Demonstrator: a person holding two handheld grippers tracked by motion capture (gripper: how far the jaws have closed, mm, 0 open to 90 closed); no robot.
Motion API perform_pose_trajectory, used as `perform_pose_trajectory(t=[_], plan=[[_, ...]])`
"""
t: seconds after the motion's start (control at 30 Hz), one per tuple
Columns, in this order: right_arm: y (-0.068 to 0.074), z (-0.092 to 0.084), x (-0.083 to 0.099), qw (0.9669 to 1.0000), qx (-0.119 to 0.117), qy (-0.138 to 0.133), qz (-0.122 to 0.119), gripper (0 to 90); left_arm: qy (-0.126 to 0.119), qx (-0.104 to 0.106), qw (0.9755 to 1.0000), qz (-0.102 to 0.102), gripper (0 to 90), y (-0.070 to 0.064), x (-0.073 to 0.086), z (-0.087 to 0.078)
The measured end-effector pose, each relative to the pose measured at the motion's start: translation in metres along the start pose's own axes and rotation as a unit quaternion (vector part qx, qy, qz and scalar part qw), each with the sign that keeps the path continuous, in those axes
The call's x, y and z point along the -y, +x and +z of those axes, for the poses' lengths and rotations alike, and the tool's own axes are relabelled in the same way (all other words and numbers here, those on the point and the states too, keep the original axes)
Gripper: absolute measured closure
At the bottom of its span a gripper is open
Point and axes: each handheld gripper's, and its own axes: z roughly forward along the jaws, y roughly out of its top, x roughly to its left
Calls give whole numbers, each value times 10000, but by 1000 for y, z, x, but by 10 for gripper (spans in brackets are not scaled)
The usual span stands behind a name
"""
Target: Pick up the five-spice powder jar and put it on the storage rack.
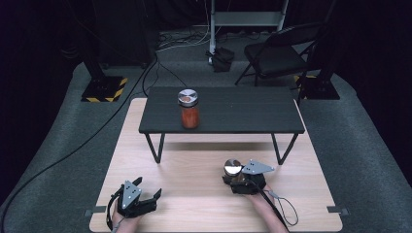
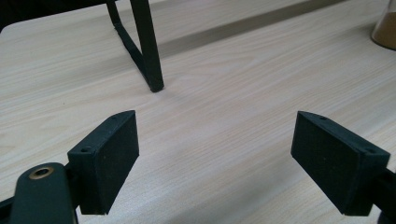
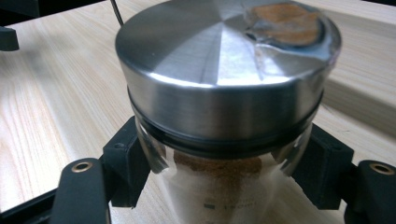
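High view: a pale wood-grain tabletop (image 1: 194, 179) carried a low black rectangular bench on thin metal legs (image 1: 221, 110), and on that bench stood a glass jar of orange-red powder with a brushed steel lid (image 1: 188, 109). Nearer the person, the right gripper (image 1: 241, 179) sat around a second steel-lidded glass jar of brown powder (image 1: 233, 169), well apart from the left gripper (image 1: 145, 199). Left gripper view: the left gripper (image 2: 215, 158) had its matte black jaws spread wide over bare wood, holding nothing; one bench leg (image 2: 148, 46) stood ahead. Right gripper view: the right gripper (image 3: 219, 172) pinched the brown-powder jar (image 3: 219, 186) below its round, radially brushed lid (image 3: 224, 79), jaws pressed to the smooth curved glass. Judgement: the grasp step looked complete; next likely a lift, calling for firm pressure on slippery glass.
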Motion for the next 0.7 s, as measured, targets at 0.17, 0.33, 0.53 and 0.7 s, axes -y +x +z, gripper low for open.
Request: perform_pose_trajectory(t=[0.17, 0.33, 0.53, 0.7], plan=[[5, -1, -4, 9999, 91, 58, -60, 295, -3, -4, 10000, 3, 148, 0, 0, 0], [4, -5, -8, 9999, 71, 119, -43, 298, 4, 0, 10000, -1, 148, 0, 0, 0], [3, -17, -14, 9999, 14, 164, -50, 299, 14, -5, 10000, 3, 148, 0, -1, 0], [4, -31, -23, 9999, -28, 122, -72, 299, 16, -18, 10000, 9, 148, -1, -1, 0]])
